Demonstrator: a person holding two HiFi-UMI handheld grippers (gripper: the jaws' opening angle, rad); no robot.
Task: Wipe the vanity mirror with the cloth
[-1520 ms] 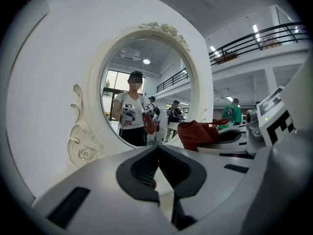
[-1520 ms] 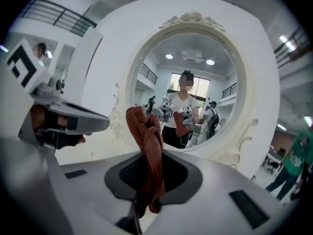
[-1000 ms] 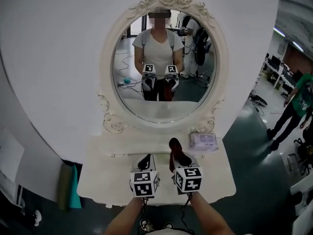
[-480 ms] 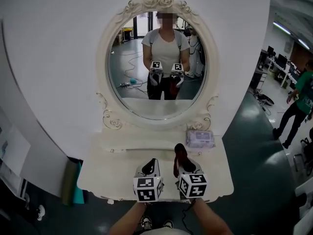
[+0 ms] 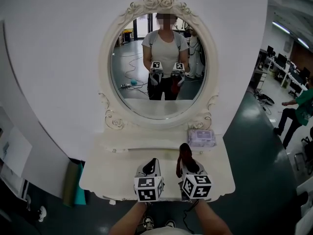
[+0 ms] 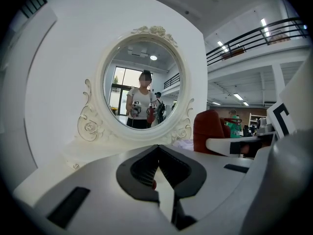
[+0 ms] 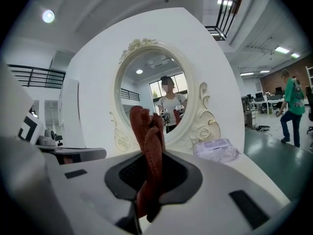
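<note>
The oval vanity mirror [image 5: 157,67] in its ornate white frame stands upright at the back of the white vanity table [image 5: 112,170]. It reflects the person and both grippers. My right gripper [image 5: 186,161] hovers over the table's front, shut on a dark red cloth [image 5: 185,154] that sticks up from its jaws. In the right gripper view the cloth [image 7: 149,146] rises in front of the mirror [image 7: 156,102]. My left gripper [image 5: 152,164] is beside it on the left, shut with nothing held. Its fingertips [image 6: 157,151] meet below the mirror [image 6: 142,92].
A pack of wipes [image 5: 201,138] lies on the table at the right, under the frame. A teal and olive object [image 5: 73,182] leans beside the table's left end. A person in green [image 5: 298,111] stands on the floor far right.
Both grippers have shifted slightly right and toward the table's front edge. The cloth stays in the right jaws. The person in green has moved.
</note>
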